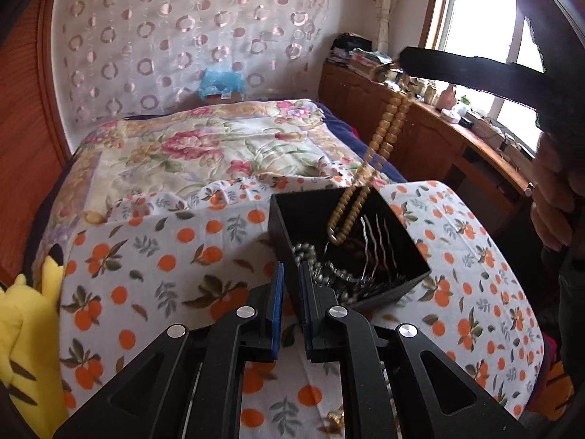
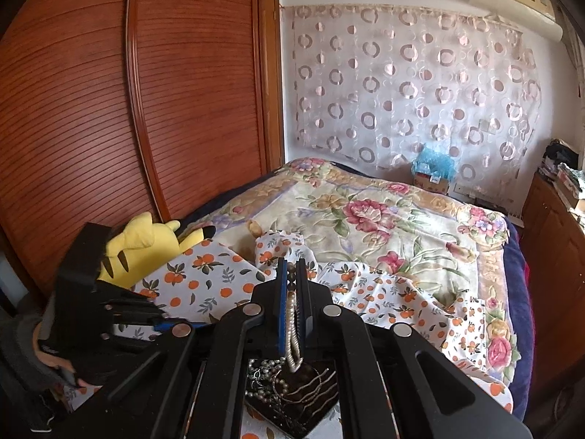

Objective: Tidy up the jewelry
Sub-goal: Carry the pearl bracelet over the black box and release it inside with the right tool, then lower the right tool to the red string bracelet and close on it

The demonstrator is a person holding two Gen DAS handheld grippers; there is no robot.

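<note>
A black open box [image 1: 281, 226] stands on the orange-print cloth [image 1: 175, 252]; it holds a grey pearl strand [image 1: 310, 256] and wavy metal hairpins [image 1: 380, 248]. My left gripper [image 1: 291, 274] is shut on the box's near wall, one finger outside and one inside. My right gripper [image 1: 402, 56] is high above the box and shut on a tan bead necklace [image 1: 387, 128] that hangs down with its lower loop inside the box. In the right wrist view the necklace [image 2: 292, 333] hangs between the shut fingers of my right gripper [image 2: 291, 267], over the box [image 2: 292, 395].
A yellow plush toy [image 1: 33, 314] lies at the cloth's left edge. A small gold piece [image 1: 334, 419] lies on the cloth near me. The floral bedspread [image 1: 204, 146] stretches behind. A wooden sideboard [image 1: 431, 135] with clutter runs along the right under the window.
</note>
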